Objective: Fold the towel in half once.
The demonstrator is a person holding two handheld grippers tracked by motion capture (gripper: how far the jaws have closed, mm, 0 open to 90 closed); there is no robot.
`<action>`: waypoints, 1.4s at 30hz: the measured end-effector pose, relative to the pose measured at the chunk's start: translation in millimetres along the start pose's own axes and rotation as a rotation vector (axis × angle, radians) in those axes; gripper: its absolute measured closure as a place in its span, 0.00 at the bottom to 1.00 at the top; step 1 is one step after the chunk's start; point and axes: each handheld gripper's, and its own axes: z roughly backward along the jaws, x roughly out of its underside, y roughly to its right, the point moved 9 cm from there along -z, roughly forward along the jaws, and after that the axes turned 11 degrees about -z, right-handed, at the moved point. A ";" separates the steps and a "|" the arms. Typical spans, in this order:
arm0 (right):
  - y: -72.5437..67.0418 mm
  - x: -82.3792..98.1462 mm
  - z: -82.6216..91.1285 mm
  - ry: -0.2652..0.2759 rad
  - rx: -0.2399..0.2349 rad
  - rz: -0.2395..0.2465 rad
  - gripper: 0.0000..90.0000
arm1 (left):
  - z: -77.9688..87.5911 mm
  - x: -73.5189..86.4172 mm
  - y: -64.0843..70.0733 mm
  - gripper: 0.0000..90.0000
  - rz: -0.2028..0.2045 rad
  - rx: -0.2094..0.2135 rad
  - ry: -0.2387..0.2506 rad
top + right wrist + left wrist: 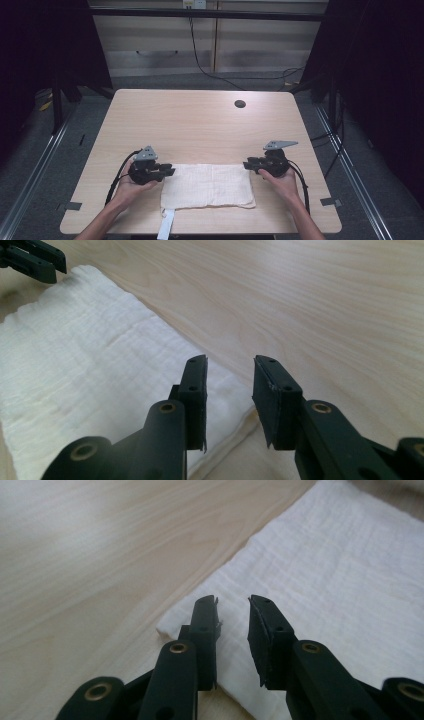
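A folded white cloth (207, 186) lies flat near the table's front edge, between the two hands. My left gripper (170, 170) hovers at the cloth's far left corner. In the left gripper view its jaws (233, 600) stand a little apart over that corner of the cloth (340, 580), with nothing pressed between them. My right gripper (247, 164) sits at the far right corner. Its jaws (230, 359) are parted above the cloth's edge (75, 355), gripping nothing. The left gripper (35, 260) also shows far off at the top left of the right gripper view.
The light wooden table (200, 120) has a round dark cable hole (240, 104) at its back right. A white strip (166, 225) hangs from the cloth over the front edge. Black curtains flank the table, and cables run along the floor behind it.
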 end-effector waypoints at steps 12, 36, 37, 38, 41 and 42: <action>6.0 7.6 -18.7 -0.064 0.026 0.016 0.66 | -5.7 11.2 2.4 0.82 0.009 -0.002 -0.019; 1.1 4.7 -22.4 -0.058 0.031 0.034 0.97 | 9.4 -3.9 -25.4 0.71 0.061 -0.035 0.023; 1.0 4.4 -22.4 -0.057 0.032 0.030 0.97 | 11.4 -7.1 -30.8 0.70 0.066 -0.055 0.044; 1.0 4.1 -22.5 -0.055 0.032 0.027 0.97 | 12.6 -8.5 -35.9 0.70 0.088 -0.061 0.052; 0.3 3.2 -22.3 -0.051 0.029 0.025 0.97 | 8.7 -7.3 -46.3 0.61 0.118 -0.065 0.029; 0.1 2.9 -22.1 -0.049 0.029 0.029 0.97 | 8.3 -6.9 -46.7 0.61 0.112 -0.067 0.029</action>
